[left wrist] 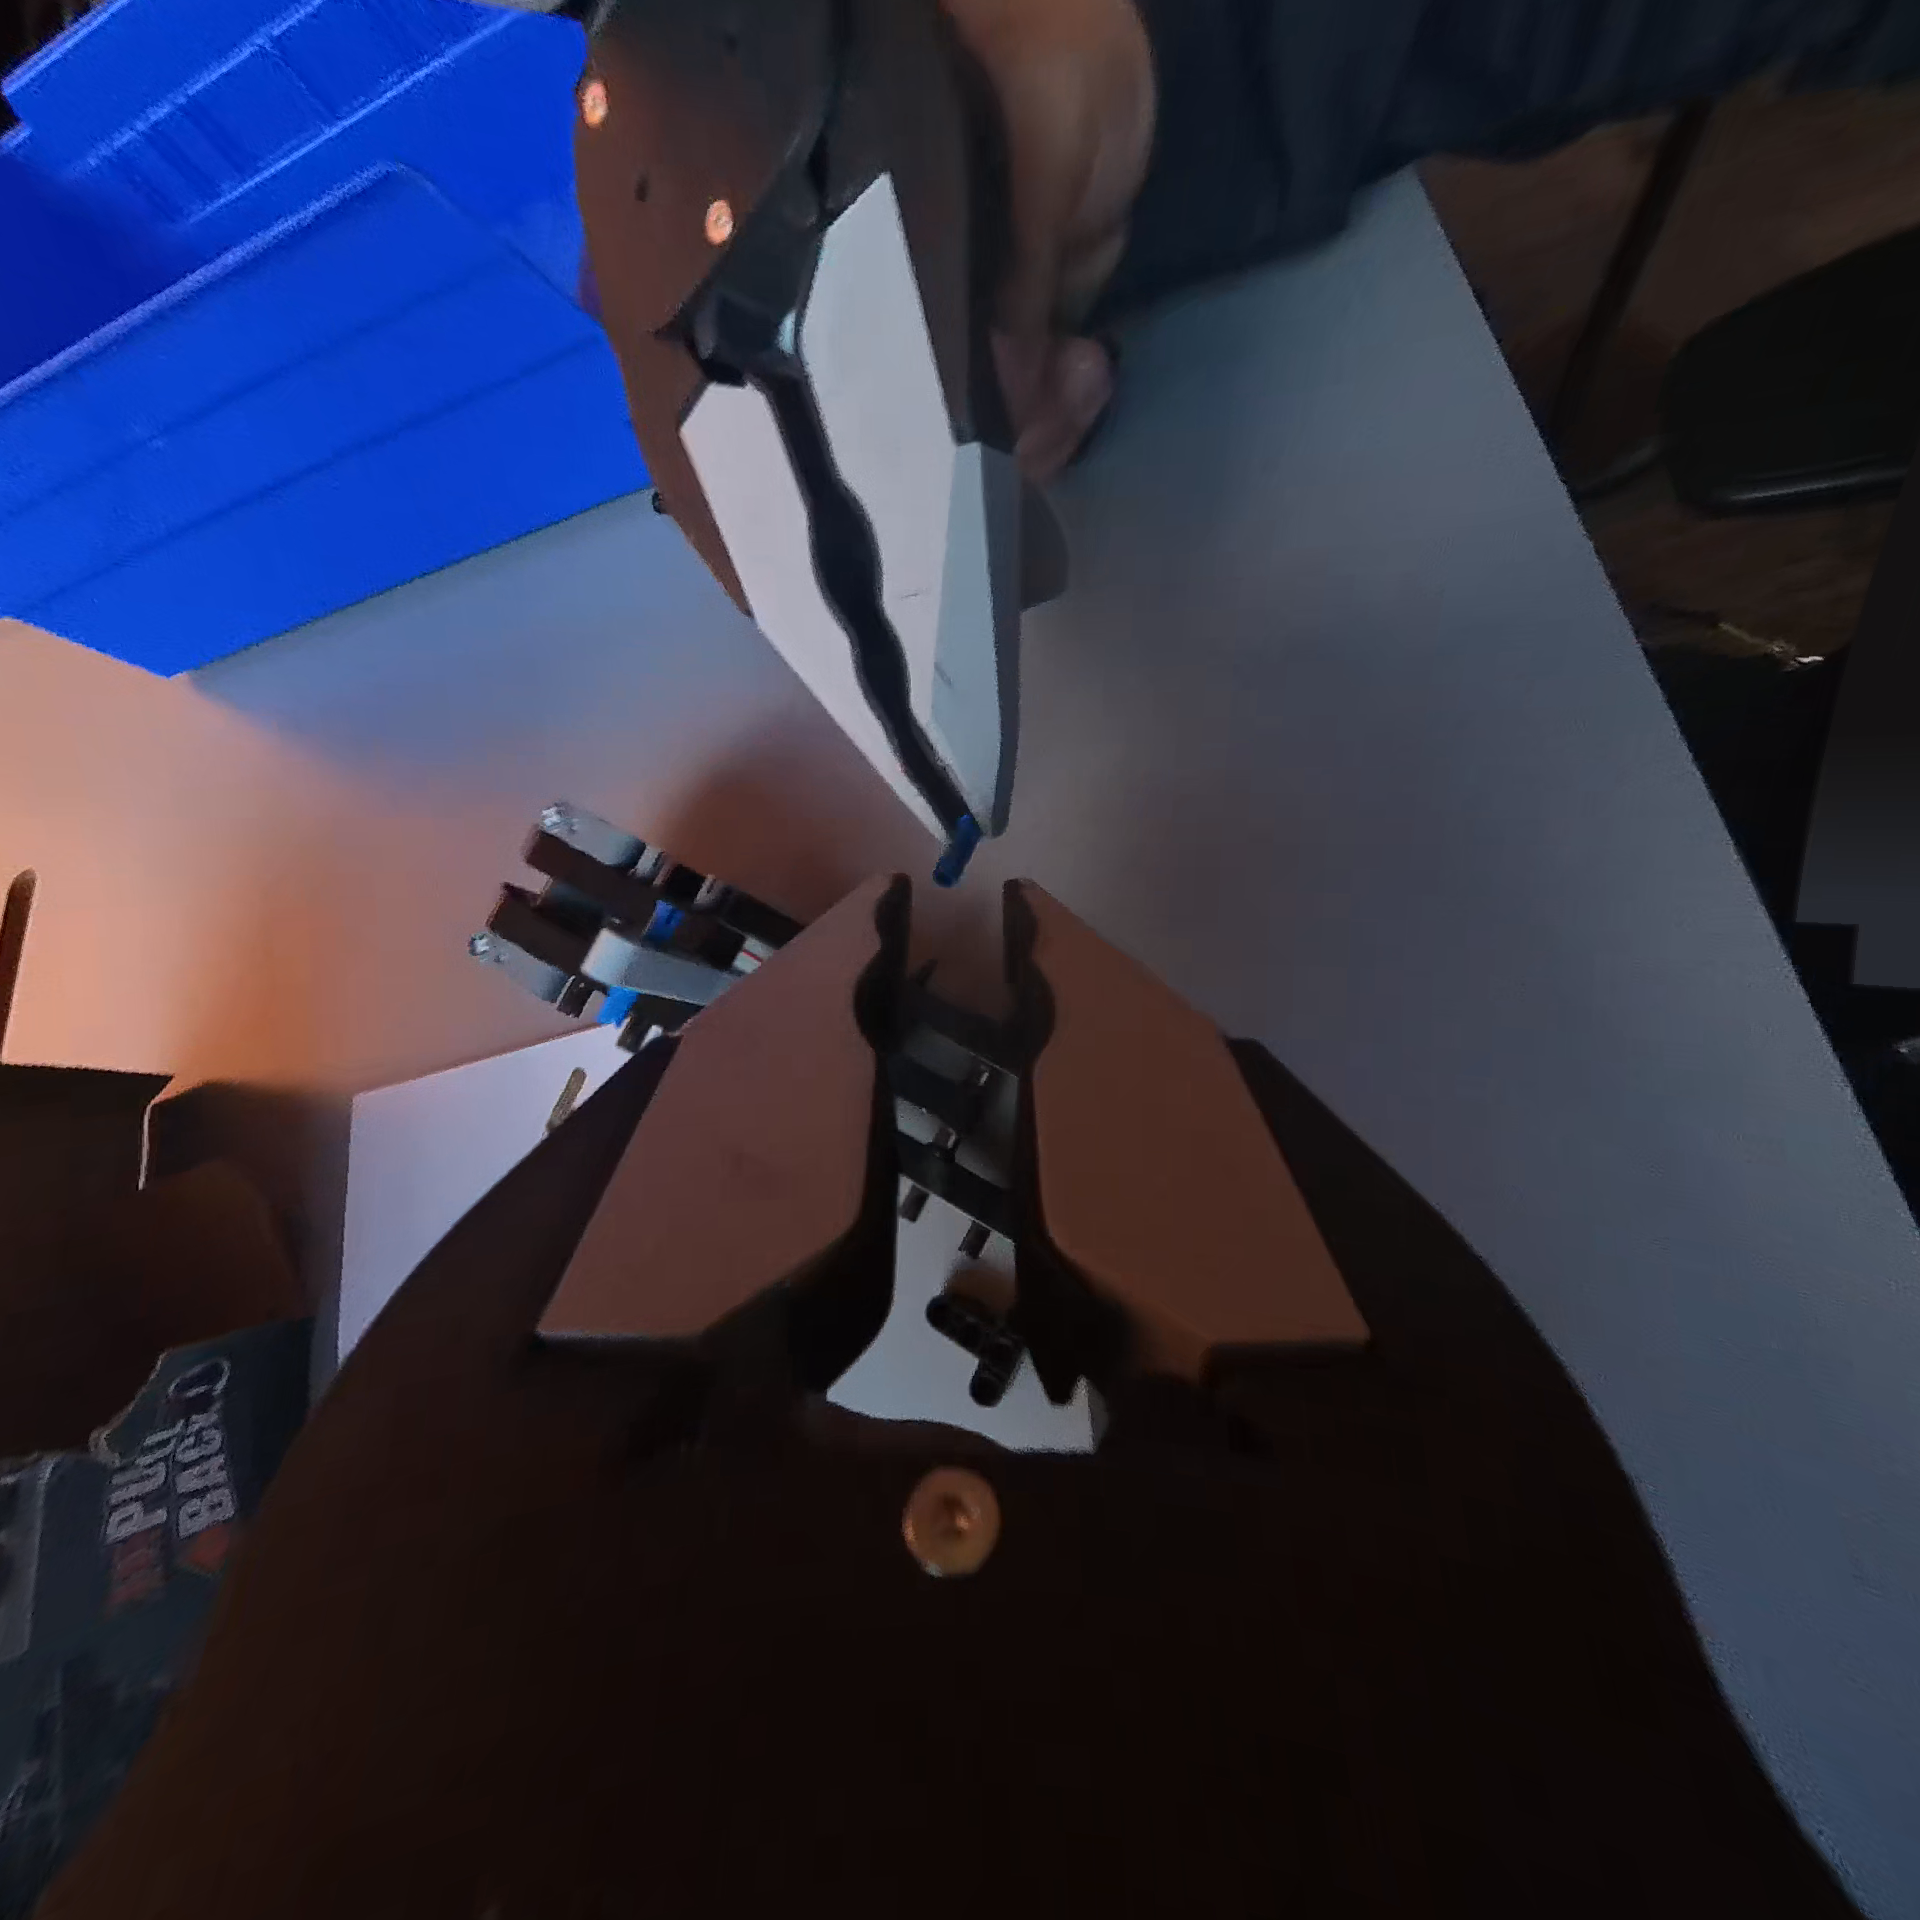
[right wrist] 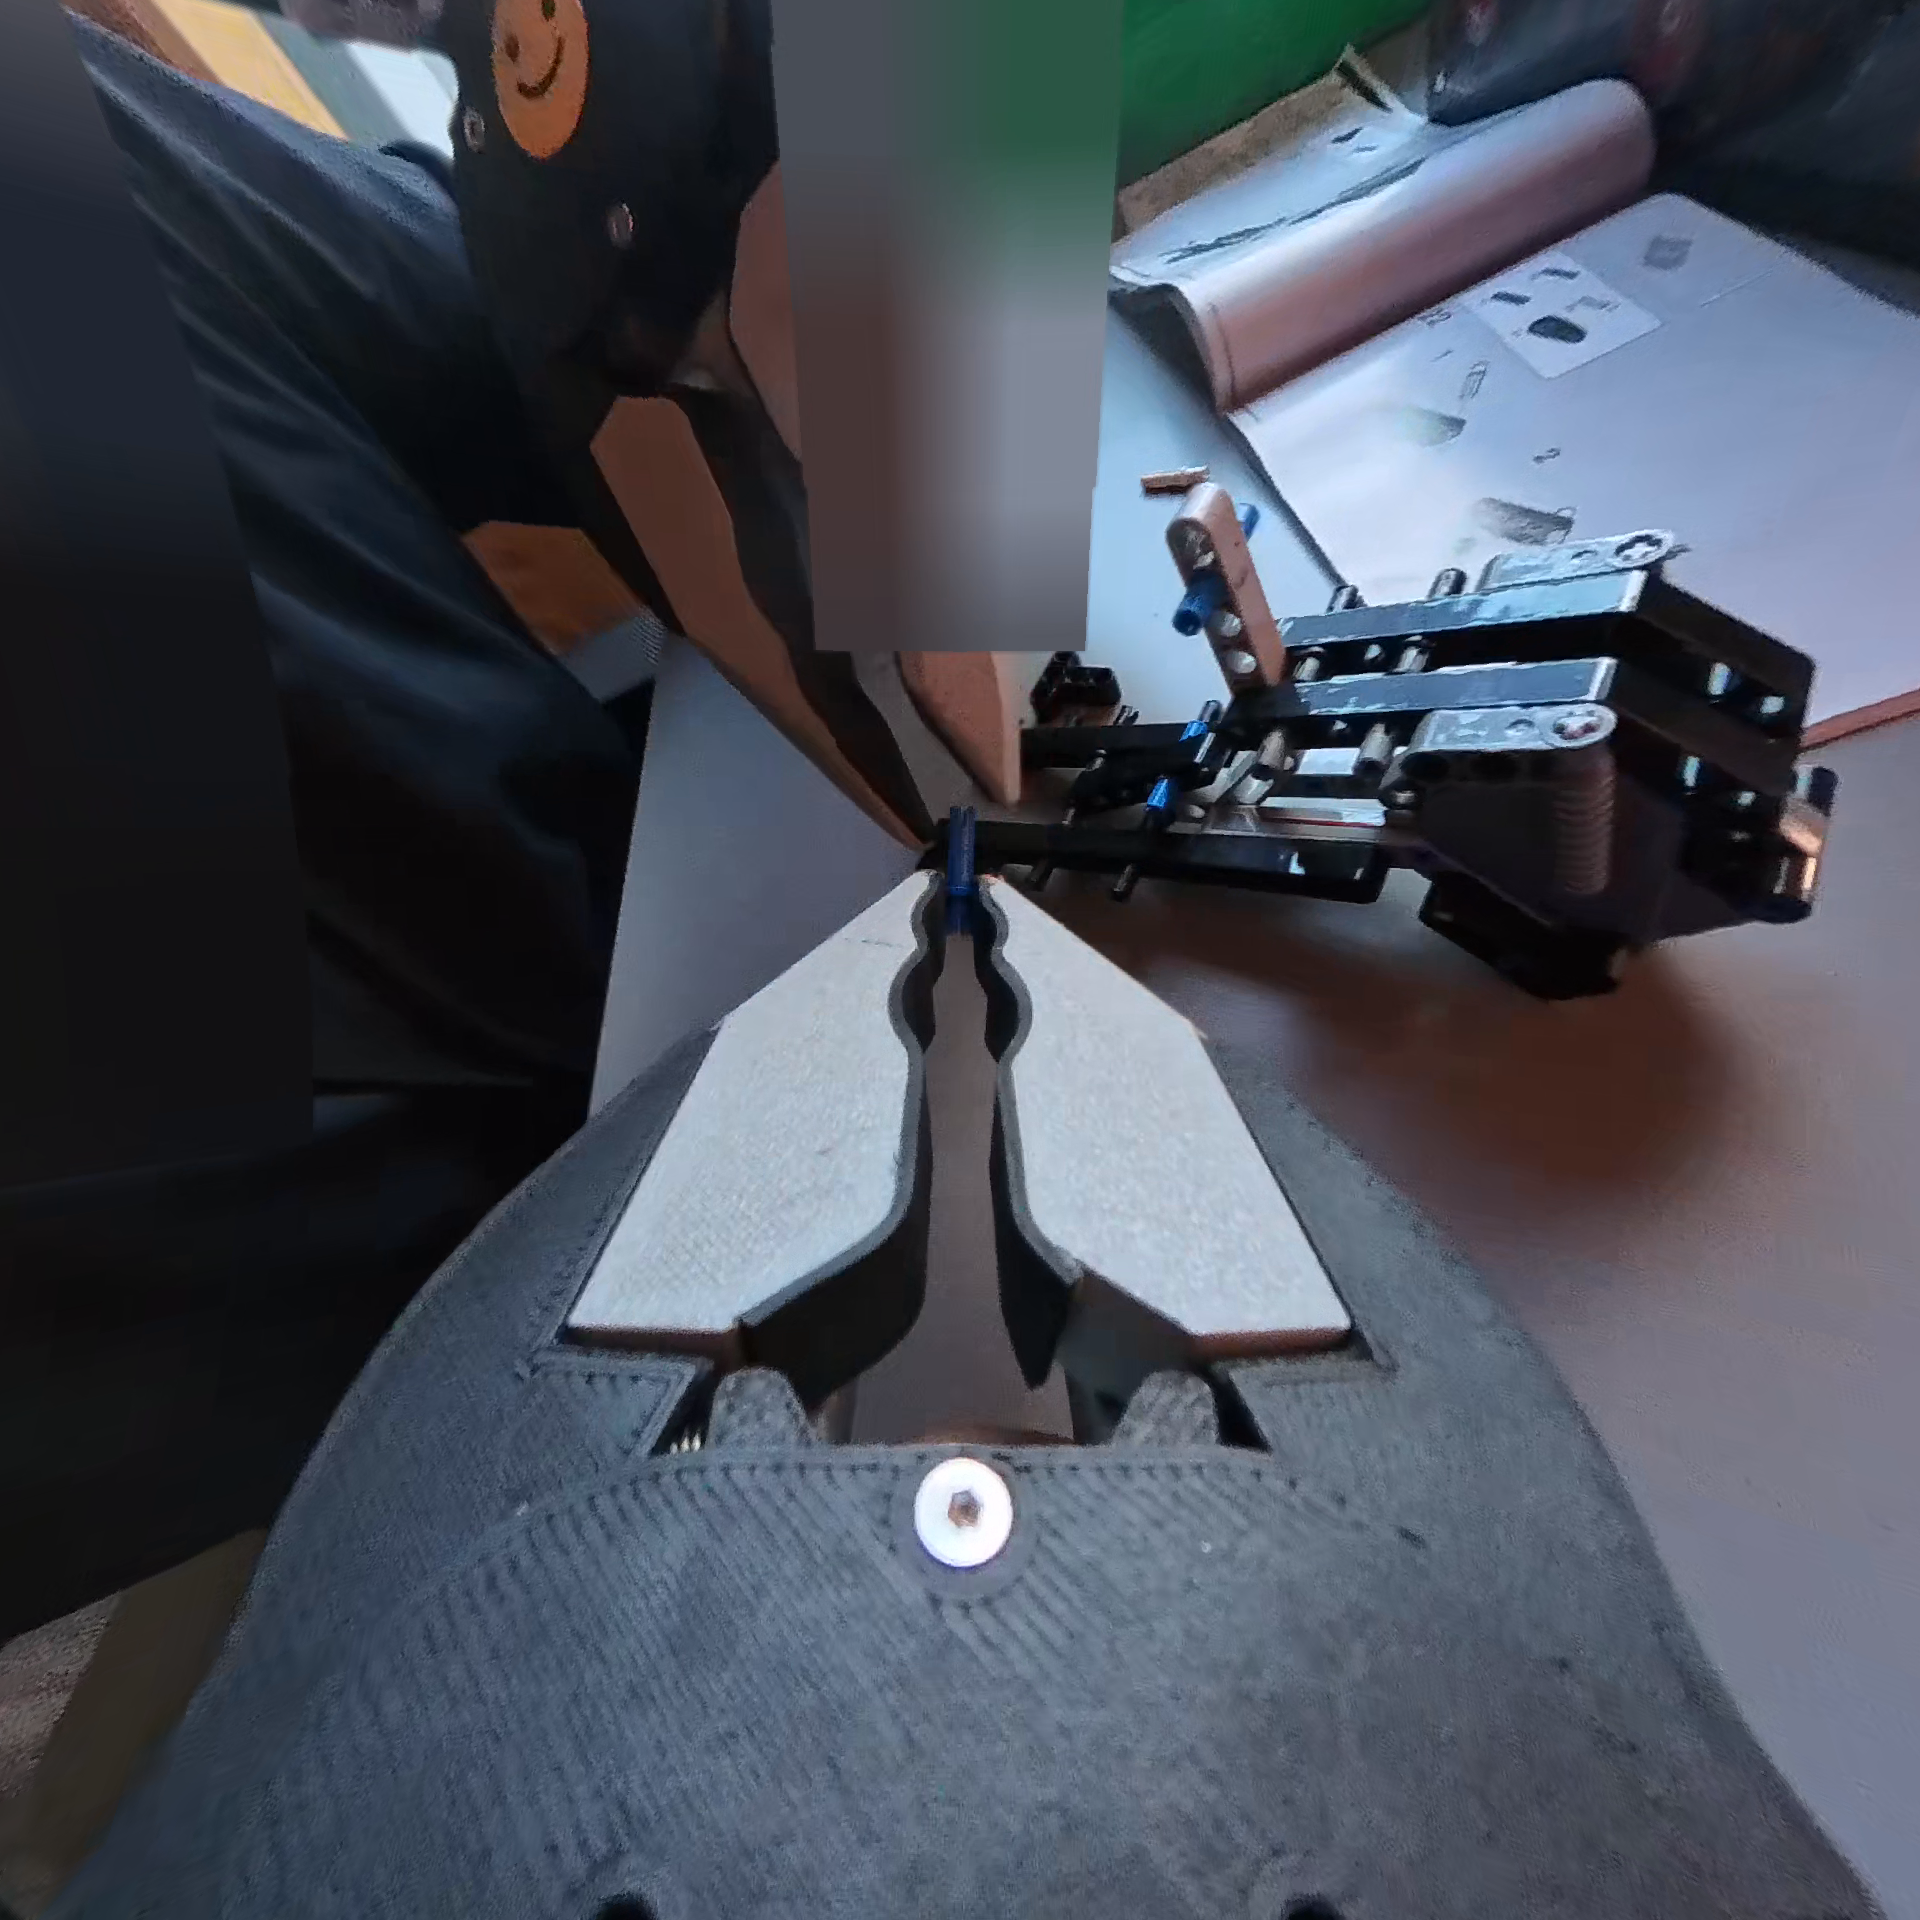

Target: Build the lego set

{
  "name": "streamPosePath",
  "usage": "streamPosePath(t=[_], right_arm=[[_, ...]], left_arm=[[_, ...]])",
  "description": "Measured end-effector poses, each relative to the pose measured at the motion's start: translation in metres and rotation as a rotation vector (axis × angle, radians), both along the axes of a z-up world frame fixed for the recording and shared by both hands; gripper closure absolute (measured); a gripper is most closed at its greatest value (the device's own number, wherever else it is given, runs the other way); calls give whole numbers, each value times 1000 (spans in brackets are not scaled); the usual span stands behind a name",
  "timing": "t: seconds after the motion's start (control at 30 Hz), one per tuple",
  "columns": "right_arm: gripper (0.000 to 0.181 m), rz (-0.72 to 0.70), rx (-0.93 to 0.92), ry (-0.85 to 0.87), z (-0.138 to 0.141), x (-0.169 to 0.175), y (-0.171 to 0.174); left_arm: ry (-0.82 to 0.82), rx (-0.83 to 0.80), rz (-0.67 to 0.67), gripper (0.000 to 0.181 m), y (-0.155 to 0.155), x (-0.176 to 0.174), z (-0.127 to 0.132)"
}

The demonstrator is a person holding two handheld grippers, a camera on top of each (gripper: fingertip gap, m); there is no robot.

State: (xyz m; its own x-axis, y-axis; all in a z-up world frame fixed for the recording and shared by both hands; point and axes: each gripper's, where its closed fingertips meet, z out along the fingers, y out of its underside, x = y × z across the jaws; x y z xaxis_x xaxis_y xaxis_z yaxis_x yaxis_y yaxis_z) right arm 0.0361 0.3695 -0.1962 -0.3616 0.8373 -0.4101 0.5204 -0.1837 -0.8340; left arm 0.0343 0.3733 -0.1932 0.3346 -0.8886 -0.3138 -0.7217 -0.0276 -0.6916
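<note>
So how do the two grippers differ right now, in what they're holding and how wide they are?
The right gripper is shut on a small blue pin at its very tips. The left gripper grips a black beam part deeper between its fingers, tips apart. The right gripper's fingers look pale grey; the left's look orange-lit and shadowed. Both meet tip to tip above the table.

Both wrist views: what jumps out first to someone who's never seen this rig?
The right gripper pinching a small blue pin at its fingertips, dead centre of its own view. Its tip nearly meets the left gripper, which clamps a black lego piece between its fingers. To the right in the right wrist view sits the half-built black and grey lego model on the table.
</note>
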Motion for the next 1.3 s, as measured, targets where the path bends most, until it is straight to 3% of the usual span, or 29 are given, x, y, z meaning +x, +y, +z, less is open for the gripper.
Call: streamPosePath(t=[0.17,0.4,0.6,0.77,0.97,1.17,1.3], right_arm=[[180,37,-52,-9,1,-1,-6],[180,35,-67,-40,-3,-1,-6],[180,13,-84,-38,-2,-2,-3],[178,-10,-56,71,14,-1,4],[179,-59,152,176,22,-4,7],[179,-101,388,226,20,-6,10],[179,-117,444,238,19,-8,12]], left_arm=[[13,-14,-15,178,-1,2,-7],[-3,-16,-8,171,2,1,-8],[-16,18,-29,177,1,4,-5],[-147,-82,3,179,6,4,0],[-307,-231,2,179,5,3,11],[-304,-264,13,179,6,2,8],[-289,-258,24,179,8,0,6]])
